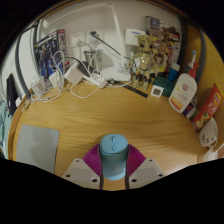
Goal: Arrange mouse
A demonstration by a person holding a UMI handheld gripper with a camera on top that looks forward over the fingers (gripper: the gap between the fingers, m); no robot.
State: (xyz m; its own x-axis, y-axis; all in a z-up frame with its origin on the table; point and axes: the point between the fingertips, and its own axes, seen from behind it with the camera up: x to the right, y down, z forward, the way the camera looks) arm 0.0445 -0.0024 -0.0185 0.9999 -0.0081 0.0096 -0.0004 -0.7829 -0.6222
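Note:
A pale blue computer mouse (pixel 113 156) sits between my gripper's (pixel 113 160) two fingers, lifted above the wooden desk (pixel 120 115). Both magenta pads (pixel 93 158) press against its sides, so the gripper is shut on the mouse. The mouse's scroll wheel faces up and its front points away from me. A grey mouse mat (pixel 38 147) lies on the desk to the left of the fingers.
White cables and a power strip (pixel 75 78) clutter the far left of the desk. Trophies and small items (pixel 148 62) stand at the back. A white and orange bottle (pixel 181 95) and a colourful packet (pixel 207 105) sit at the right.

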